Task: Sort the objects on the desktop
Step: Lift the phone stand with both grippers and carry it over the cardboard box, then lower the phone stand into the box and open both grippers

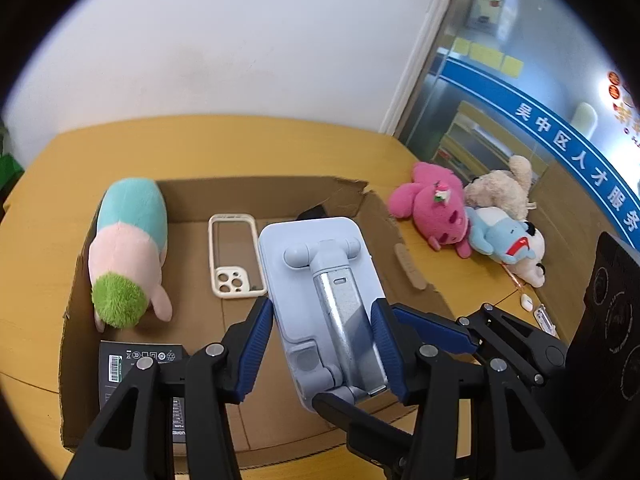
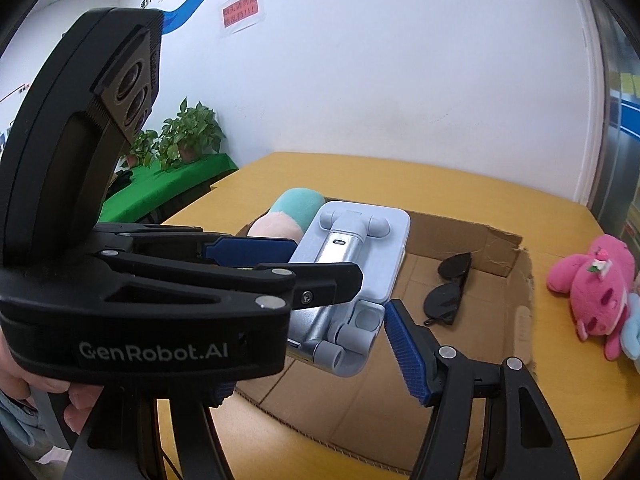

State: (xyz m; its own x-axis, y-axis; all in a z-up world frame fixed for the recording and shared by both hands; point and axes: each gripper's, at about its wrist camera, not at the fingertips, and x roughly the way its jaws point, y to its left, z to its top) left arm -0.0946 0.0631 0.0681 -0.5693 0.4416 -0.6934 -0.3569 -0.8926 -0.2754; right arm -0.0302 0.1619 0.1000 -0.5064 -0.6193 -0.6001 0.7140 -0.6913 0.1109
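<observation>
- Above the open cardboard box (image 1: 72,320) on the desk (image 1: 32,264): pale blue folding phone stand (image 1: 320,264), lifted clear of the box floor, underside and silver hinge arm facing up.
- Left gripper (image 1: 322,344): jaws partly spread, blue ribbed pads pinching the stand's two long edges.
- Right gripper (image 2: 320,344): jaws partly spread around the near end of the stand; one blue pad just beside the stand's corner, the other hidden behind the left gripper; cannot tell whether pressing or merely framing.
- Only in the left wrist view: cream phone case (image 1: 234,256) lying flat in the box, a black packet (image 1: 140,360) with a barcode label in the near corner, and the whole striped plush (image 1: 128,256) of teal, pink and green along the left wall.
- Also there: pink plush (image 1: 432,208), beige plush (image 1: 504,188) and blue plush (image 1: 500,236) heaped on the desk outside the box, to the right.
- Only in the right wrist view: black sunglasses (image 2: 448,288) on the box floor beside the stand, potted plants (image 2: 188,136) on a green cloth, and a hand (image 2: 40,392) gripping the left gripper's handle.
- Readable: "GenRobot.AI" in white on the left gripper's body, right wrist view.
- On the blue wall band (image 1: 576,160), white characters "吴中区人才服务".
- Red notice (image 2: 240,10) on the white wall: too blurred to read.
</observation>
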